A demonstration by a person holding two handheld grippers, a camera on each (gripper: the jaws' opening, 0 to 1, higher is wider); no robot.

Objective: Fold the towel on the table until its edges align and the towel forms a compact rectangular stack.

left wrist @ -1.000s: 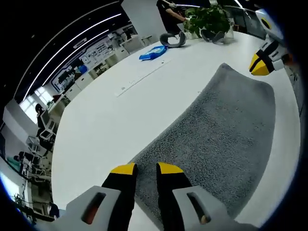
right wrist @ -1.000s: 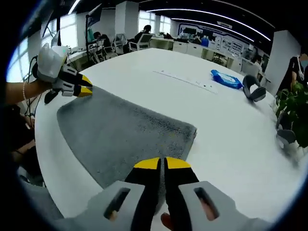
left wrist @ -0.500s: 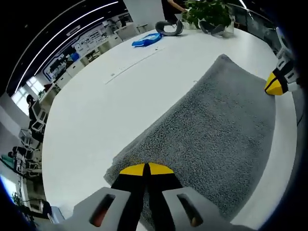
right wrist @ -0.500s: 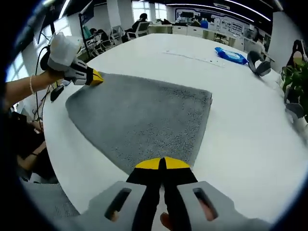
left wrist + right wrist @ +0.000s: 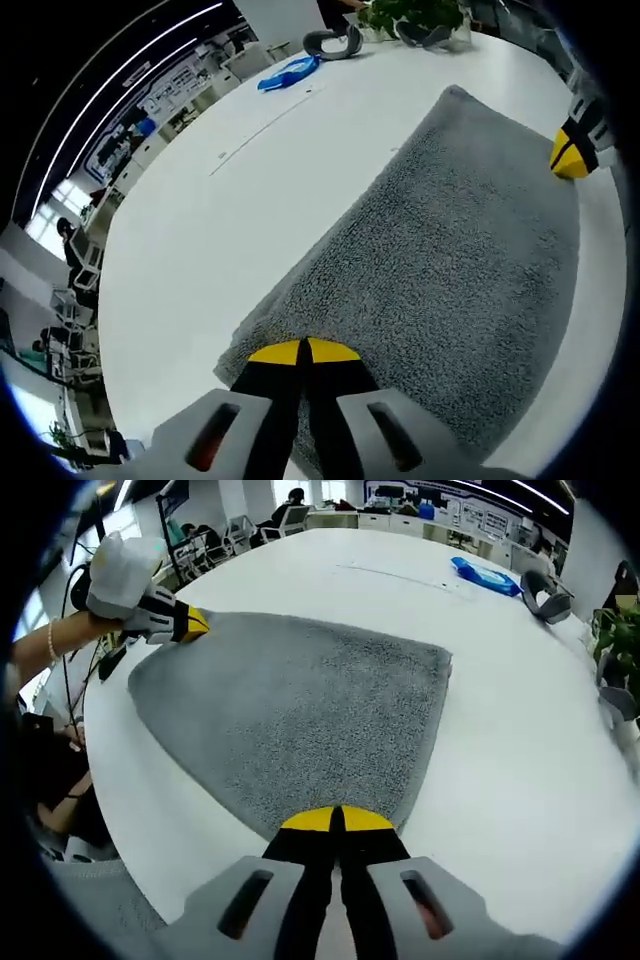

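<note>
A grey towel lies spread flat on the white table. My left gripper is shut on the towel's near corner, its yellow tips pressed together over the edge. My right gripper is shut on another corner of the same towel. In the right gripper view the left gripper holds the far left corner. In the left gripper view the right gripper shows at the towel's far right corner.
A blue packet, a grey neck pillow and a potted plant sit at the table's far end. A thin seam runs across the table. Office desks and chairs stand beyond.
Both grippers went from open above the towel's corners to shut on them. The views have since dropped closer to the towel.
</note>
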